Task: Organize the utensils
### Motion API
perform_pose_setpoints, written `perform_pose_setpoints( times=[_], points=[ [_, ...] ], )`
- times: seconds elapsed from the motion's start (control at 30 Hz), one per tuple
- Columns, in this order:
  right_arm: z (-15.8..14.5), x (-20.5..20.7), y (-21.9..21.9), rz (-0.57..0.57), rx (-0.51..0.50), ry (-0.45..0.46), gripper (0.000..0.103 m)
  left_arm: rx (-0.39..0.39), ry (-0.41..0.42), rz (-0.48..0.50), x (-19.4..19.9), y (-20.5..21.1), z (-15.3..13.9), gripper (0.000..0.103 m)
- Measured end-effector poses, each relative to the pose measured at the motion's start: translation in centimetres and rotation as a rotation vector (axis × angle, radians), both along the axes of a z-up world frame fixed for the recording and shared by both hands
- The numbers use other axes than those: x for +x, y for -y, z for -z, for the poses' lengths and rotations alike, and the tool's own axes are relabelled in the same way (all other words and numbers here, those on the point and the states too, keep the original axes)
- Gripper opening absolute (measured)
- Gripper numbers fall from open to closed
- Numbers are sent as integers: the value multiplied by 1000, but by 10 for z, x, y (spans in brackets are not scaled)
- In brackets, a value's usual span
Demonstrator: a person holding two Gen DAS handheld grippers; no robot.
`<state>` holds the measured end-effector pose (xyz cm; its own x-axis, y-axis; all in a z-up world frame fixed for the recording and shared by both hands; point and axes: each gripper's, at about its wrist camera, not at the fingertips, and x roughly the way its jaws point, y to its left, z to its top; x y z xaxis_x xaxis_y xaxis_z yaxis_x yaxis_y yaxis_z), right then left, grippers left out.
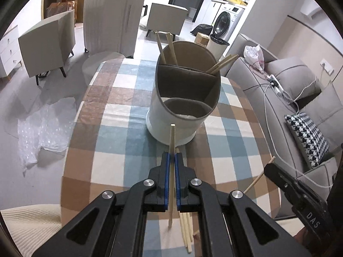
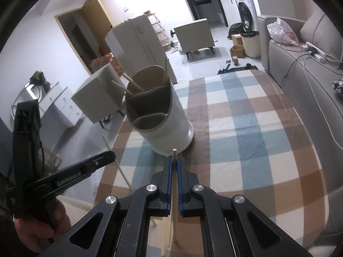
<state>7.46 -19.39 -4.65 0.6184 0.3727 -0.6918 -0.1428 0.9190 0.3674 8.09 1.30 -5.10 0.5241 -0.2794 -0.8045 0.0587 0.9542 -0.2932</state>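
A single wooden chopstick (image 1: 172, 171) is pinched upright between the blue pads of the left gripper (image 1: 172, 158), its jaws narrowed to the stick's width. A second chopstick (image 2: 175, 184) is clamped the same way in the right gripper (image 2: 175, 162). More loose chopsticks (image 1: 186, 229) are seen lying beneath the left gripper on the checked tablecloth (image 1: 120, 141), a blue, brown and white plaid that is slightly wrinkled. Just beyond both tools, a white cylindrical utensil holder (image 1: 182, 98) is stood on the cloth; its slanted rim and grey inner dividers form several compartments, and pairs of chopsticks (image 1: 167, 47) are already leaned in the two rear ones. To the right of the table, a grey sofa (image 1: 285, 90) with a houndstooth cushion (image 1: 306, 137) and trailing white cables is shown. Farther back, pale armchairs (image 1: 47, 42), crumpled plastic wrap (image 1: 45, 128) on the floor and a washing machine (image 1: 227, 21) are visible.
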Motion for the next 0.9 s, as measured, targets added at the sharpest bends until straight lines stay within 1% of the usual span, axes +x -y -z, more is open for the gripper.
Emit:
perform_pose_setpoints(
  times=[0.1, 0.17, 0.33, 0.53, 0.67, 0.73, 0.8, 0.83, 0.9],
  points=[
    [-2, -6, -2, 12, -1, 6, 4, 7, -6, 19, -4, -1, -3, 0],
    [-6, -11, -3, 9, -7, 21, 4, 20, -3, 34, -8, -2, -9, 0],
    [-18, -19, -4, 14, -10, 63, 4, 23, 6, 65, -15, -1, -23, 0],
    [-32, -27, -2, 23, 3, 102, 4, 20, 13, 104, -18, 2, -27, 0],
    [-35, -30, -2, 24, 4, 111, 4, 6, -8, 114, -19, -1, -26, 0],
    [-36, -31, 0, 30, 9, 112, 4, -8, -28, 103, -17, -8, -23, 0],
    [-35, -30, 3, 40, 17, 107, 4, -8, -64, 66, -12, -16, -14, 0],
    [-34, -30, 5, 46, 19, 104, 4, -1, -116, 35, -6, -23, -3, 0],
    [-31, -29, 8, 56, 30, 92, 4, -24, -201, -3, 4, -31, 15, 1]
  ],
)
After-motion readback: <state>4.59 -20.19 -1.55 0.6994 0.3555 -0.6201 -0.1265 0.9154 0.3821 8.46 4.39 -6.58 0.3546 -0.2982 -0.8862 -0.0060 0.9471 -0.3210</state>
